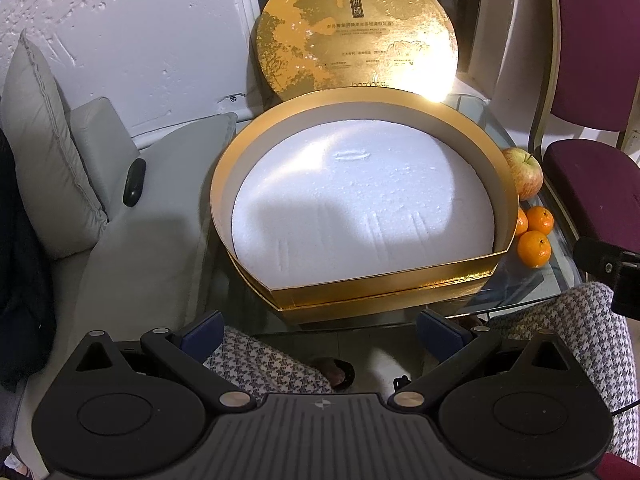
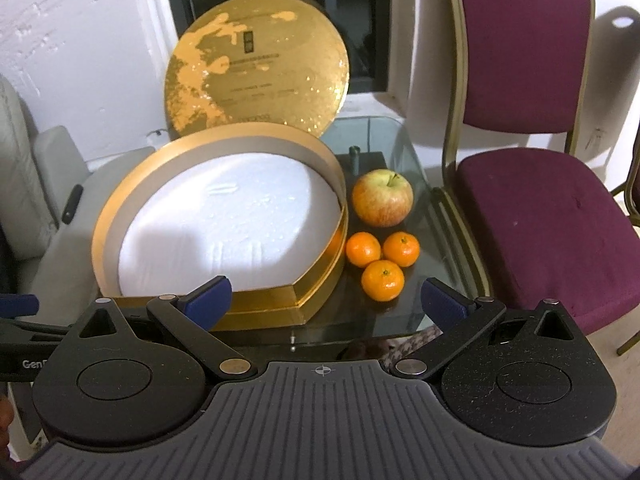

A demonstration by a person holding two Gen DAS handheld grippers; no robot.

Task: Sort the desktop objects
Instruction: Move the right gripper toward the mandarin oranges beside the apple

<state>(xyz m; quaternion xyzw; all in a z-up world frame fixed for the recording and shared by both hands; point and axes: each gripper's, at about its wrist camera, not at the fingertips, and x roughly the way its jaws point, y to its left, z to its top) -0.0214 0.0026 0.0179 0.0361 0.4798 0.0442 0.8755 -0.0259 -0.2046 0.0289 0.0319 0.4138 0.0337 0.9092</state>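
On the glass surface [image 2: 400,140] sits a gold round box [image 2: 320,280], open, its lid [image 2: 256,68] propped upright behind it against the wall, likely parked there to keep the mouth clear for loading. Inside shows only a white foam liner [image 2: 224,224]; no fruit on it. Just right of the box, on the glass: one apple [image 2: 382,197] and three mandarins [image 2: 363,248] [image 2: 401,248] [image 2: 383,279], clustered close, the mandarins nearly touching each other, the nearest one beside the box wall. The left view catches the same fruit partly hidden behind the box rim.

Right hand-held gripper [image 2: 326,300] hovers low at the near edge, jaws spread wide, holding nothing, aimed roughly at the mandarins, so probably lined up for a pick. Left hand-held gripper [image 1: 320,330] likewise wide open and empty, centred on the box front, perhaps ready to steady it.

Scene fits fruit waiting to go into the box, or fruit taken out and laid beside it; a single moment cannot settle which. A maroon chair [image 2: 540,200] stands right of the glass.
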